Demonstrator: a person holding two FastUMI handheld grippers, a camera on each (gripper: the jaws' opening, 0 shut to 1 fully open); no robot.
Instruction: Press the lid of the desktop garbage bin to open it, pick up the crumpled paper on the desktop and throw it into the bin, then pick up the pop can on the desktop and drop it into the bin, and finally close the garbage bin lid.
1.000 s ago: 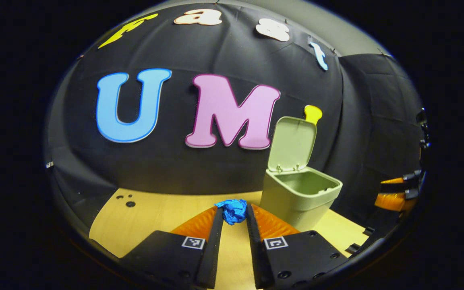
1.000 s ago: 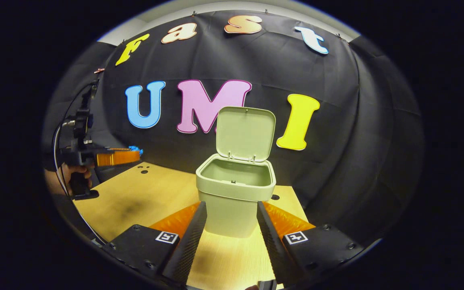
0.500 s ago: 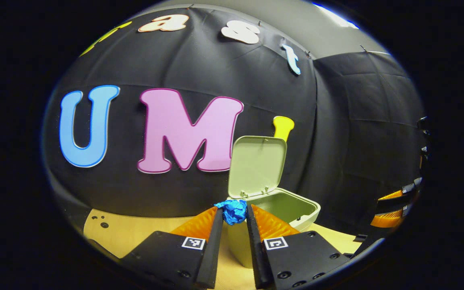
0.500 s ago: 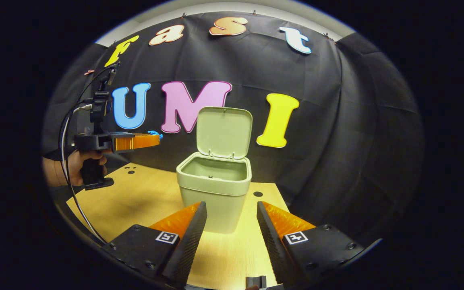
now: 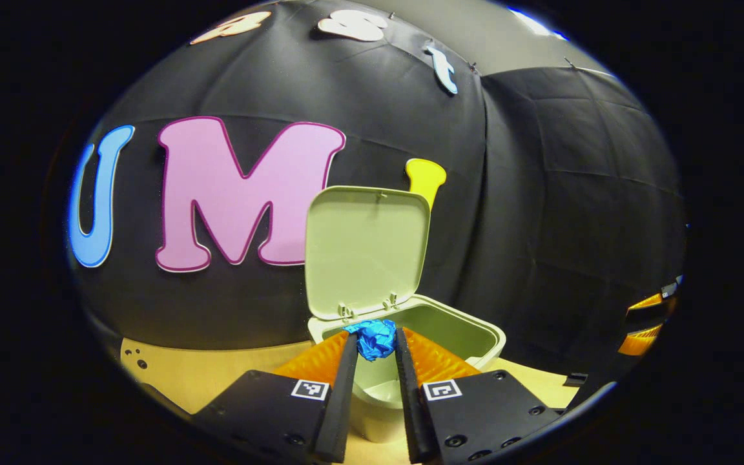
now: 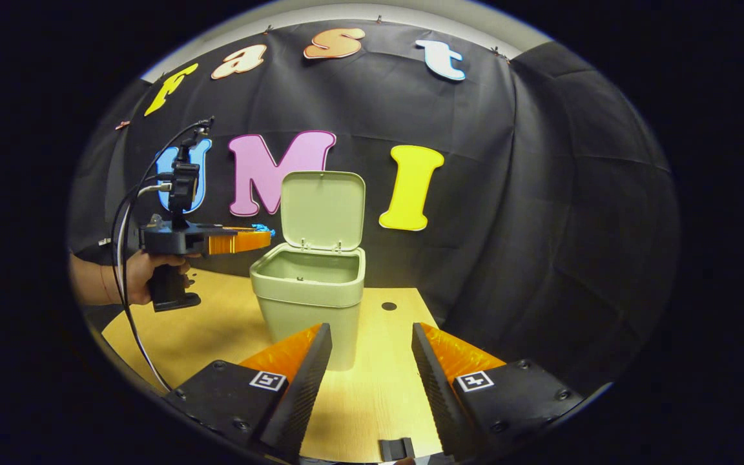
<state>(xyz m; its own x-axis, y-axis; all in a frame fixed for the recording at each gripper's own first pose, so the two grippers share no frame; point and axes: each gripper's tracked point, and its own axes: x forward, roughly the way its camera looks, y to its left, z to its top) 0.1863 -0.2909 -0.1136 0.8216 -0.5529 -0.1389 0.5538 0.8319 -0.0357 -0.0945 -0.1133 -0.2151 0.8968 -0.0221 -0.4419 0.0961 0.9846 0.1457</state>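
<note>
The blue crumpled paper (image 5: 377, 342) sits pinched between the tips of my left gripper (image 5: 374, 333), which is shut on it. It hangs just over the near rim of the pale green bin (image 5: 475, 330), whose lid (image 5: 365, 248) stands upright and open. In the right gripper view the bin (image 6: 310, 294) stands mid-table with its lid (image 6: 323, 210) up, and the left gripper (image 6: 267, 236) reaches its left rim carrying the paper (image 6: 262, 227). My right gripper (image 6: 372, 361) is open with nothing in it, low over the table in front of the bin.
The wooden table (image 6: 217, 329) has a small dark hole (image 6: 389, 306) right of the bin. A hand (image 6: 136, 284) holds the left gripper's handle, with a cable looping down. The right gripper (image 5: 643, 321) shows at the far right edge of the left gripper view.
My left gripper has carried the paper rightward and up, from beside the bin to over its near rim. The right gripper has drifted slightly right and stays open.
</note>
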